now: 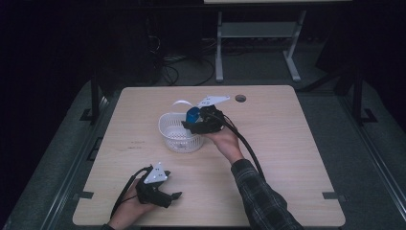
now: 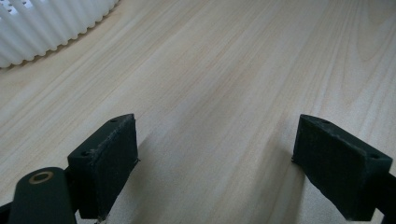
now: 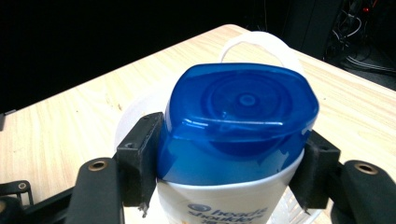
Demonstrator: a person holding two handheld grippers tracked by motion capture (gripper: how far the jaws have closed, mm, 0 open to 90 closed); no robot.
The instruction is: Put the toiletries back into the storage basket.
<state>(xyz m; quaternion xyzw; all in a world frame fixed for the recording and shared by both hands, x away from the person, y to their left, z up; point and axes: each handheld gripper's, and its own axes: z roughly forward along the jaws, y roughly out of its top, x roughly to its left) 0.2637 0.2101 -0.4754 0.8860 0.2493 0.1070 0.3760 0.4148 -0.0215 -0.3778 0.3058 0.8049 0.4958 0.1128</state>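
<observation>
- The white plastic shampoo bottle with the glossy blue flip cap (image 3: 238,121) sits pinched between the jaws of the right gripper (image 1: 200,121), the pads bearing on its upper part just below and beside the cap, directly above the round white slotted plastic basket (image 1: 179,133).
- The smooth, rounded cap and shoulder could likely slide out of the pads if the hand tilts; the bottle would then fall into the basket or glance off its rim.
- The basket's arched white handle (image 3: 261,44) rises just behind the bottle; lowering carelessly might catch it and tip the light basket on the pale wooden table (image 1: 287,158).
- The left gripper (image 1: 158,187), jaws spread and empty, rests well apart from the basket, nearer the person, so nothing steadies the basket.
</observation>
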